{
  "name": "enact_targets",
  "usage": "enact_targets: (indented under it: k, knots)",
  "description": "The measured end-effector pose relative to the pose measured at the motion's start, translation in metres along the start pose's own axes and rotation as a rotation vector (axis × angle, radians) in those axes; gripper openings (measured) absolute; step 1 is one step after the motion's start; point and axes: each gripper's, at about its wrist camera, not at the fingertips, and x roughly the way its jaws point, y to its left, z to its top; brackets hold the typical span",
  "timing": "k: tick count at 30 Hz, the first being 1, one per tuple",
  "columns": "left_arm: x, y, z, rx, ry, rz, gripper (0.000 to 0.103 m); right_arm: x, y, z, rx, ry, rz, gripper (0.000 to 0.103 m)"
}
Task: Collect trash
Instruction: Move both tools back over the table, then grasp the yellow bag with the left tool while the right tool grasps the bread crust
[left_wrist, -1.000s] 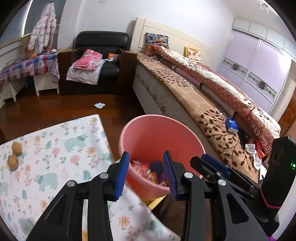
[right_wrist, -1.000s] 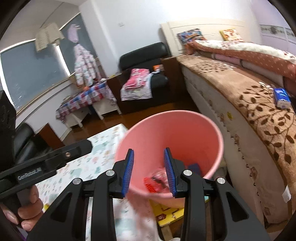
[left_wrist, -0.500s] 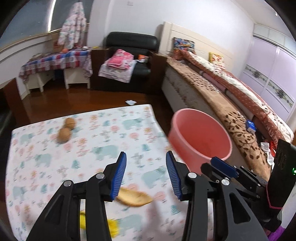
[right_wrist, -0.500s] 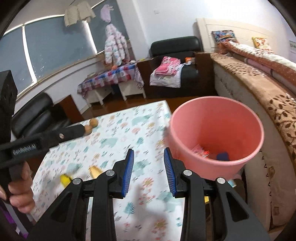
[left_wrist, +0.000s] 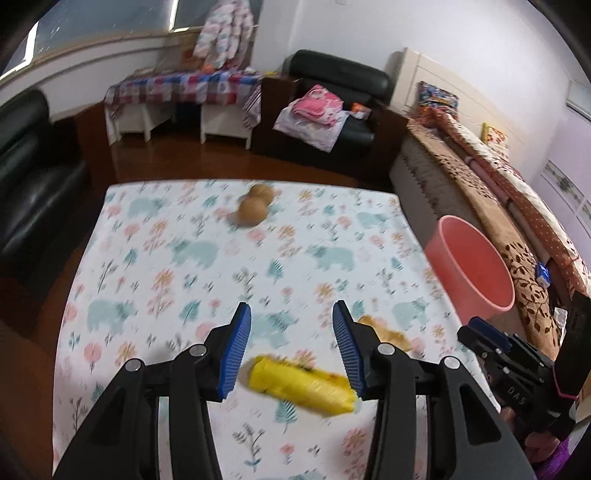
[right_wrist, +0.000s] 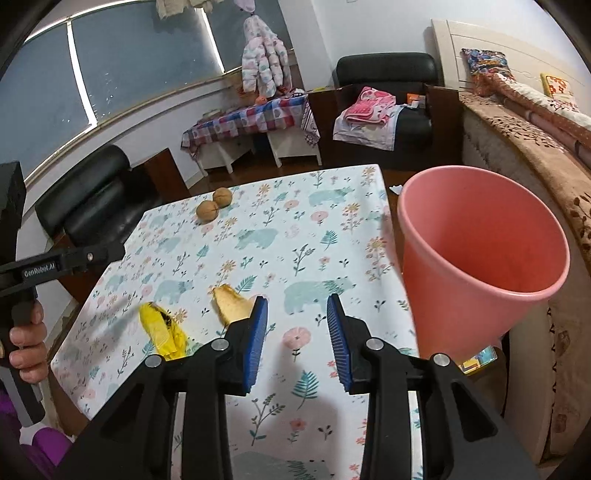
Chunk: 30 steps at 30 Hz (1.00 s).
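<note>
Jaws of the left gripper (left_wrist: 291, 349), just opening, straddle the yellow wrapper (left_wrist: 301, 387) without touching it.

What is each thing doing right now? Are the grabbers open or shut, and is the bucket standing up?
Left gripper: open, jaws just widened, above the yellow wrapper, not pinching it.
Right gripper: open, nothing between its pads.
Yellow wrapper: lying crumpled on the tablecloth.
Orange peel: lying loose on the tablecloth.
Two walnuts: whole, sitting side by side.
Pink bucket: upright beside the table, open top.
Tablecloth: spread flat.
</note>
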Motion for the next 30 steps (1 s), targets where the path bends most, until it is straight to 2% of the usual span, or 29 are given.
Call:
enact_targets:
  k: [6, 13, 19, 22, 26, 30]
  knots:
    - [0.003, 0.014, -0.018, -0.062, 0.072, -0.009, 0.045, 0.008, 0.008, -0.004, -0.004, 0.028, 0.017, 0.034]
    - [0.024, 0.016, -0.031, -0.186, 0.233, -0.084, 0.045, 0.012, 0.012, -0.009, -0.004, 0.046, 0.043, 0.034]
    - [0.053, 0.004, -0.038, -0.253, 0.336, -0.055, 0.046, 0.011, 0.01, -0.011, 0.003, 0.049, 0.059, 0.034]
    - [0.064, -0.002, -0.038, -0.269, 0.348, -0.033, 0.046, 0.012, 0.009, -0.013, 0.007, 0.054, 0.069, 0.034]
    - [0.072, -0.011, -0.035, -0.235, 0.335, 0.011, 0.046, 0.015, 0.01, -0.013, 0.004, 0.066, 0.086, 0.034]
    - [0.074, -0.012, -0.031, -0.193, 0.303, 0.051, 0.028, 0.02, 0.012, -0.014, 0.001, 0.082, 0.101, 0.034]
